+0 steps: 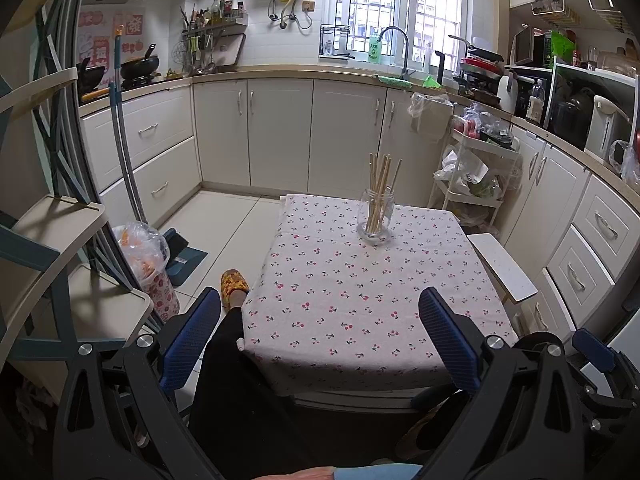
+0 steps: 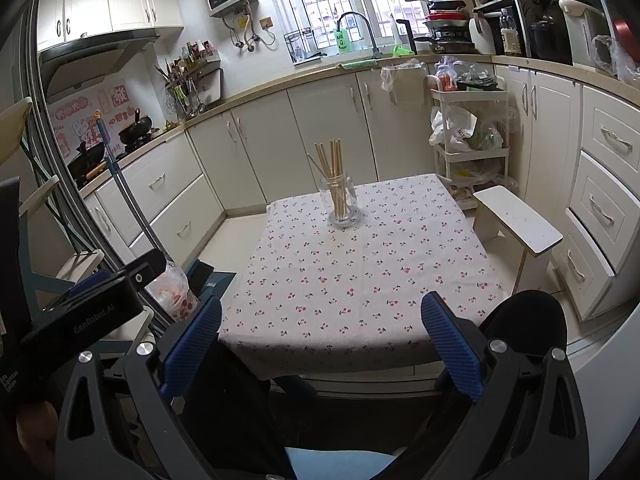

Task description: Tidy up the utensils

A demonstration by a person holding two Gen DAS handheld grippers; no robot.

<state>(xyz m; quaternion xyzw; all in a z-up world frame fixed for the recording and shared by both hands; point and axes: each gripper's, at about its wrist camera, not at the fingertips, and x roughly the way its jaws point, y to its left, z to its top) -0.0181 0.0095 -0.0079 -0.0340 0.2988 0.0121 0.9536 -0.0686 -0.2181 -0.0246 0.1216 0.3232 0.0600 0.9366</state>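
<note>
A clear glass jar [image 1: 375, 220] [image 2: 343, 205] stands upright near the far edge of a small table covered with a cherry-print cloth [image 1: 360, 300] [image 2: 360, 272]. Several wooden chopsticks [image 1: 382, 178] [image 2: 332, 168] stand in the jar, leaning apart. My left gripper [image 1: 320, 320] is open at the table's near edge, held back from the jar with nothing between its blue pads. My right gripper [image 2: 322, 324] is open too, at the near edge, and holds nothing. The left gripper's black body [image 2: 92, 308] shows at the left of the right wrist view.
A white stool [image 1: 504, 268] [image 2: 520, 220] stands right of the table. A white trolley [image 1: 476, 168] [image 2: 468, 136] full of bags is behind it. Cabinets line the far and right walls. A person's leg and yellow slipper [image 1: 234, 284] are left of the table, by a bagged bin [image 1: 148, 264].
</note>
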